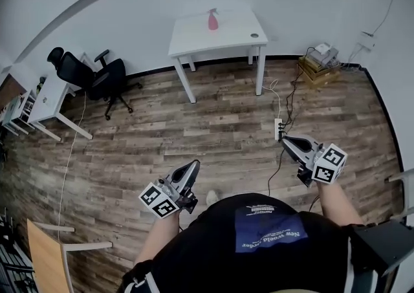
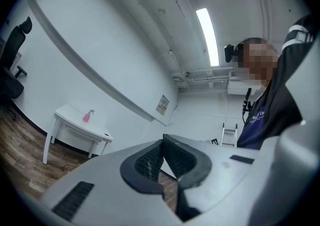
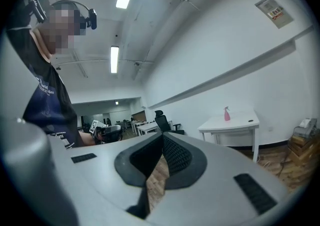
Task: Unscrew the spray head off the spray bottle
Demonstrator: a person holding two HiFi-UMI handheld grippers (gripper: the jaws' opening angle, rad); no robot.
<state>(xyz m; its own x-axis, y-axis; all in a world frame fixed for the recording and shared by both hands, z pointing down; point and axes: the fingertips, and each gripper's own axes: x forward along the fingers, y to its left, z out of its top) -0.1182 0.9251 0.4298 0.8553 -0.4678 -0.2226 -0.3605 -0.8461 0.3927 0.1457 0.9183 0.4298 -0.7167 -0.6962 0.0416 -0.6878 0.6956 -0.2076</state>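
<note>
Close by, my left gripper (image 1: 193, 166) and right gripper (image 1: 287, 141) are both closed, empty. Far across the room the pink spray bottle (image 1: 213, 20) stands on the white table (image 1: 240, 28). It looks light, slippery plastic: I'd clamp its body and twist the collar.

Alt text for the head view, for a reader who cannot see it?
A person holds a grey two-jaw gripper in each hand, the left gripper and right gripper both shut and empty, over a wood-plank floor. Across the room, a pink spray bottle stands on a white table against the wall, a black office chair to its left.
</note>
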